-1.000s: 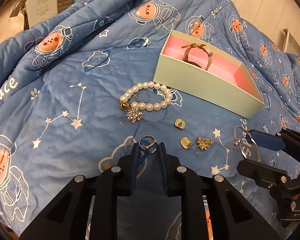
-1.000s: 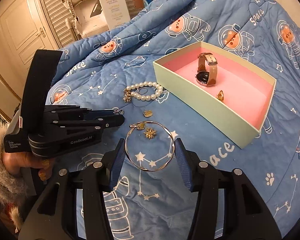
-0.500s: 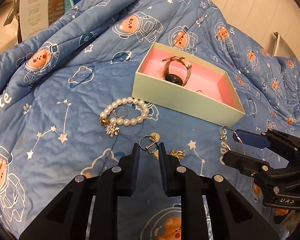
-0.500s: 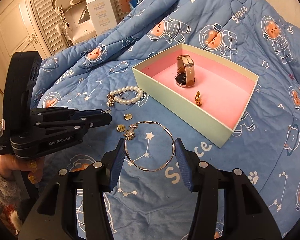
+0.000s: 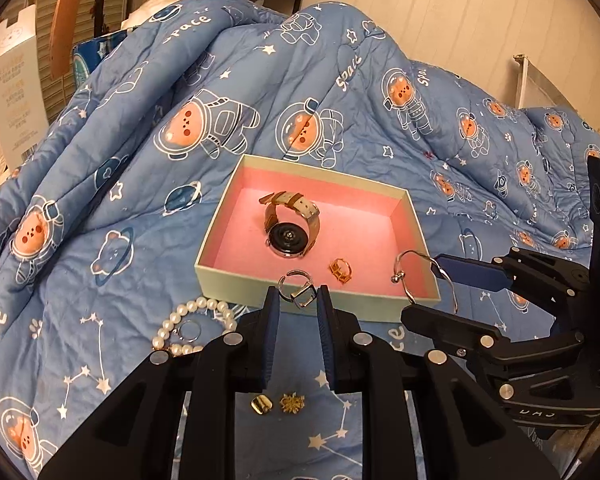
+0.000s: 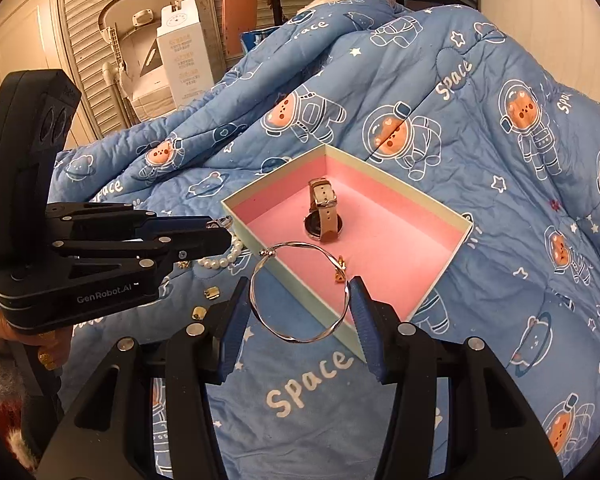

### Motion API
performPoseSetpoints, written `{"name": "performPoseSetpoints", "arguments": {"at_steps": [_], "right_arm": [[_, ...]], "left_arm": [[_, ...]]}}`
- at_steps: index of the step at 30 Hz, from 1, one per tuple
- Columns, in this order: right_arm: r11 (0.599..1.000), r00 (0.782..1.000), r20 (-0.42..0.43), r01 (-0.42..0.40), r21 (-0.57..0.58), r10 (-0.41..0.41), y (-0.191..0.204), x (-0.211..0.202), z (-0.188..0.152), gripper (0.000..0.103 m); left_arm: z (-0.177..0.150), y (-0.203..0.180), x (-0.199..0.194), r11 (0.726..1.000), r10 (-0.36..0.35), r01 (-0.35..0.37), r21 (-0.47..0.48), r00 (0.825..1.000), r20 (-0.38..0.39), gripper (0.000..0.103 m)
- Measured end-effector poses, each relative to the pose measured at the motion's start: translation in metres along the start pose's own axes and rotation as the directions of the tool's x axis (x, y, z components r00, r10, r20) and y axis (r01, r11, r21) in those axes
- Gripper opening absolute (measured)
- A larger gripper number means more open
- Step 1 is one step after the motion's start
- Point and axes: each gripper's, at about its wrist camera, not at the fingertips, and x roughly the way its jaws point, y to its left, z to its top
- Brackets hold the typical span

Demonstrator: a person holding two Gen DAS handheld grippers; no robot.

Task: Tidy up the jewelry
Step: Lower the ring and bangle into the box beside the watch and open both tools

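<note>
Thin silver bangle [image 6: 300, 292] and small silver ring [image 5: 298, 289], clamped in right gripper [image 6: 298, 312] and left gripper [image 5: 296, 312].
Next, I judge: lower both over the pink-lined box [image 5: 236, 248], then release.

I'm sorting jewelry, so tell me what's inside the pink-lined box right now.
Inside the box: a wristwatch with a tan strap and a small gold ring. The near wall hides the floor strip just behind it.

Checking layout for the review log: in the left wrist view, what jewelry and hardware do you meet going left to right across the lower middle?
pearl bracelet → silver ring in the left gripper → gold ring in the box → silver bangle in the right gripper
</note>
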Motion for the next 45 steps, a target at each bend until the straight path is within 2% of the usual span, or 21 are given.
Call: {"name": "performPoseSetpoints", "arguments": {"at_steps": [8, 14, 20, 27, 34, 45], "right_arm": [[0.999, 0.999, -0.020, 0.046, -0.014, -0.046, -0.017, 0.015, 0.018, 0.050], [0.994, 0.993, -0.072, 0.091, -0.056, -0.095, -0.025, 0.035, 0.030, 0.050], [0.987, 0.981, -0.142, 0.119, -0.112, -0.134, -0.035, 0.061, 0.040, 0.050], [0.979, 0.967, -0.203, 0.124, -0.163, -0.156, -0.042, 0.089, 0.048, 0.050], [0.983, 0.962, -0.241, 0.094, -0.161, -0.131, -0.048, 0.111, 0.053, 0.050], [0.979, 0.943, -0.302, 0.085, -0.183, -0.139, -0.047, 0.138, 0.048, 0.050]], "left_arm": [[0.024, 0.006, 0.025, 1.000, -0.007, 0.006, -0.026, 0.999, -0.048, 0.019], [0.040, 0.008, 0.048, 1.000, 0.023, -0.023, -0.002, 0.992, -0.127, 0.019], [0.049, 0.012, 0.075, 0.998, 0.050, -0.041, 0.041, 0.972, -0.231, 0.019], [0.056, 0.010, 0.100, 0.991, 0.094, -0.060, 0.121, 0.951, -0.293, 0.019], [0.056, 0.015, 0.111, 0.993, 0.087, -0.057, 0.104, 0.945, -0.315, 0.019], [0.050, 0.014, 0.121, 0.994, 0.080, -0.049, 0.099, 0.938, -0.337, 0.019]]}}
